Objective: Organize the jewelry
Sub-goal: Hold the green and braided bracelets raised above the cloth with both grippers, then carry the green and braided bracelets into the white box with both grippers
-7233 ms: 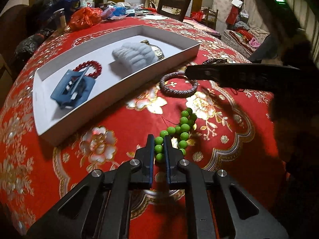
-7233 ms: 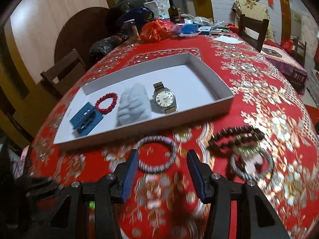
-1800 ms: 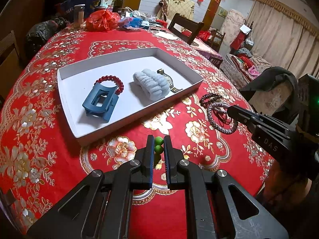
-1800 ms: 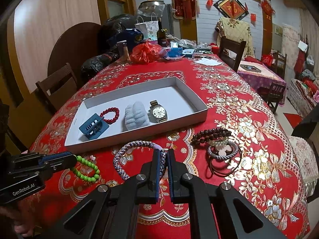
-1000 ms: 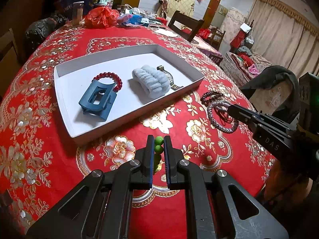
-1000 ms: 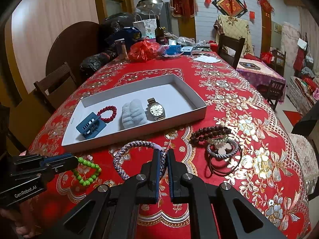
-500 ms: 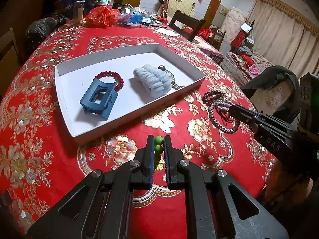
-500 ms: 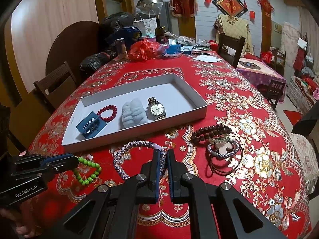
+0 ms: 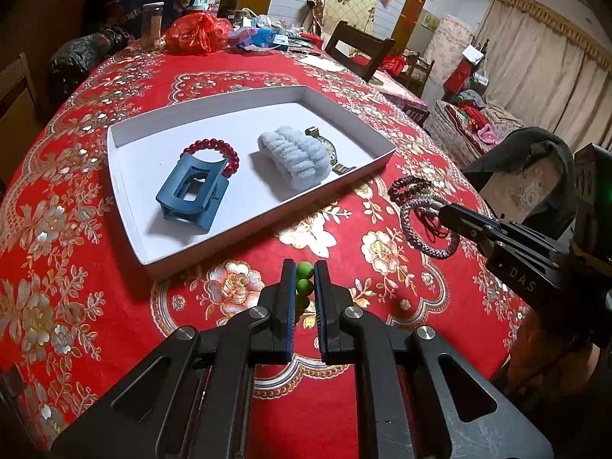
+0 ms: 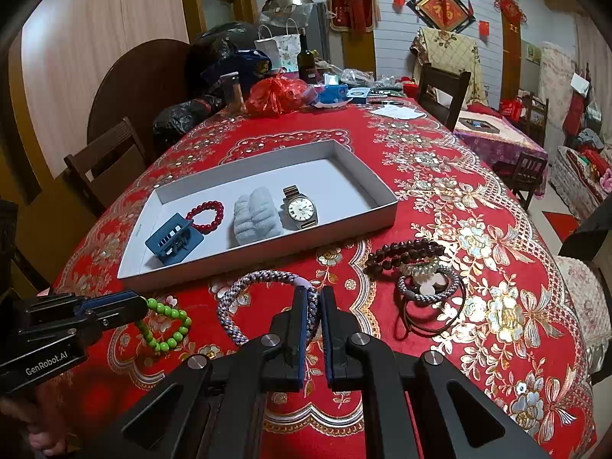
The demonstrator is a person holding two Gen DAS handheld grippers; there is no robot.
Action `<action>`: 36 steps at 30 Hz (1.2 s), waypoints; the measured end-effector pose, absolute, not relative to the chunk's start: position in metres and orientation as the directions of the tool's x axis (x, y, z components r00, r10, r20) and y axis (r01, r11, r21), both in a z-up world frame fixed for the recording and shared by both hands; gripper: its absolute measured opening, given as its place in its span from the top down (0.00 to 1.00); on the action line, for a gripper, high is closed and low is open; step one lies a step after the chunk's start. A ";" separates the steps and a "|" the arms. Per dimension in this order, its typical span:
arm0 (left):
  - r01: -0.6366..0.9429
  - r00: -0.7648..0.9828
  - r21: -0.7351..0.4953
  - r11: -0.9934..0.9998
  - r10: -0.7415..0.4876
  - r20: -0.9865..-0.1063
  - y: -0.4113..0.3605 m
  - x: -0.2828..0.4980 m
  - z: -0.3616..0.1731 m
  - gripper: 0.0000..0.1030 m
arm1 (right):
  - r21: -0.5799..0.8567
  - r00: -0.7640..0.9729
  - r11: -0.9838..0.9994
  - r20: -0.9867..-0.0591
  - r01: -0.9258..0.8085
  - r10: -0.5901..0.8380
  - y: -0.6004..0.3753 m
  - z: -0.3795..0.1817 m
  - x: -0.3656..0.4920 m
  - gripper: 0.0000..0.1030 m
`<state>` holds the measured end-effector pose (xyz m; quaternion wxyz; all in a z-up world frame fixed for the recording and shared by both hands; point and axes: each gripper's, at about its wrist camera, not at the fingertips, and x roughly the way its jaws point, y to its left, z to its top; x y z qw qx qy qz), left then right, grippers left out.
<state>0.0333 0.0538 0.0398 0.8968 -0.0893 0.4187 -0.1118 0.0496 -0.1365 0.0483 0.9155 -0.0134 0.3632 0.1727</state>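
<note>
Both bracelets have come up off the red flowered tablecloth (image 10: 478,206). The left gripper (image 9: 305,279) pinches the green bead bracelet (image 10: 164,323); the right gripper (image 10: 313,306) pinches the purple braided rope bracelet (image 10: 264,283), just before the white tray (image 10: 382,216).

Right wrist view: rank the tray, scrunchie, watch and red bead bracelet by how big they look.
1. tray
2. scrunchie
3. and 4. red bead bracelet and watch look about alike; I won't rank them.
</note>
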 end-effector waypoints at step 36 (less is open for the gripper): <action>0.032 0.692 -0.272 0.962 -0.218 -0.688 0.096 0.128 0.084 0.93 | 0.203 0.611 0.911 -0.687 -0.359 0.394 -0.098 0.051 0.184 0.94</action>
